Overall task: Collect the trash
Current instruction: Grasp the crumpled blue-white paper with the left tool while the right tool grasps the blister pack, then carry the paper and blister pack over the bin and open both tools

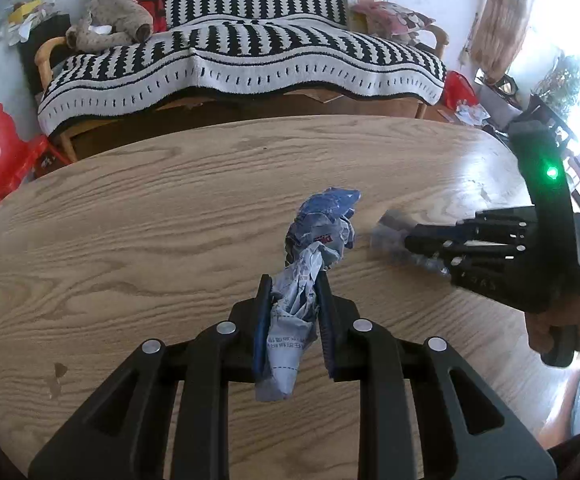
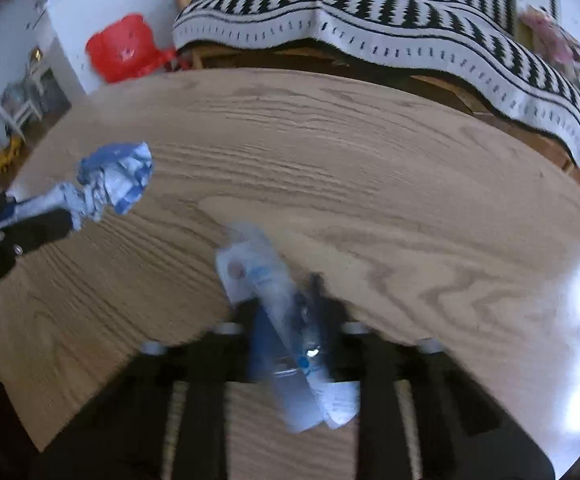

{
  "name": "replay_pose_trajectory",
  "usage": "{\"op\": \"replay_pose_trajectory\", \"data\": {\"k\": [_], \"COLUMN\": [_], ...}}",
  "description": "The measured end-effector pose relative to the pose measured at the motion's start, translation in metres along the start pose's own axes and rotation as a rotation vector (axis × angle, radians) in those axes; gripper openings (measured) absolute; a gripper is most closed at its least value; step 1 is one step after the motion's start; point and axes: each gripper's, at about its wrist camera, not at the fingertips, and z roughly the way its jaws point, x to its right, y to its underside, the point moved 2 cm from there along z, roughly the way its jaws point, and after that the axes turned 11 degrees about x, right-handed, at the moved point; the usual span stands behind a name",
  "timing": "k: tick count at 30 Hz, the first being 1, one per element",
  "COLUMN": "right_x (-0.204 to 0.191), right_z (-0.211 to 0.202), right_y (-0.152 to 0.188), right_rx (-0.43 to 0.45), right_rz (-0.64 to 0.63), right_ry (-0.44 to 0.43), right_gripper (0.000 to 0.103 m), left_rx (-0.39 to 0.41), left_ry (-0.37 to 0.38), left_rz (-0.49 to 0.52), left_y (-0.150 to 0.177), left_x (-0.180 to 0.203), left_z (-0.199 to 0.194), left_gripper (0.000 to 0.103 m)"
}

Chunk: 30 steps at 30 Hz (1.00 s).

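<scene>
Above the middle of the wooden tabletop (image 1: 130, 216), the left gripper (image 1: 293, 300) pinches a crumpled blue-and-white wrapper (image 1: 313, 248), lifted clear, apparently for carrying off as trash. Its long axis runs forward along the fingers, its bunched end pointing toward the tabletop's far edge and the striped sofa (image 1: 250, 52). Toward the right edge, the right gripper (image 2: 290, 320) clamps a clear plastic packet (image 2: 278, 320), blurred, its length likewise pointing ahead.
</scene>
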Motion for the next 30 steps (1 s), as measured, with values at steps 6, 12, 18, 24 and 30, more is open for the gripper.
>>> {"op": "replay_pose_trajectory", "data": {"k": [6, 12, 18, 24, 30], "right_x": [0.006, 0.02, 0.039, 0.066, 0.089], "right_z": [-0.056, -0.147, -0.244, -0.309, -0.342], "right_y": [0.032, 0.086, 0.165, 0.252, 0.338], "right_rx": [0.069, 0.138, 0.206, 0.254, 0.187], "right_rz": [0.117, 0.207, 0.291, 0.427, 0.575], "right_ry": [0.065, 0.155, 0.245, 0.322, 0.383], "right_gripper": [0.01, 0.01, 0.01, 0.01, 0.01], "left_rx": [0.009, 0.025, 0.017, -0.005, -0.051], "left_ry": [0.045, 0.139, 0.264, 0.405, 0.511], "left_rz": [0.042, 0.105, 0.184, 0.289, 0.396], "left_y": [0.006, 0.022, 0.055, 0.1, 0.142], "left_x": [0.038, 0.1, 0.182, 0.255, 0.31], "left_z": [-0.021, -0.047, -0.07, -0.092, -0.092], "left_gripper": [0.021, 0.021, 0.021, 0.021, 0.021]}}
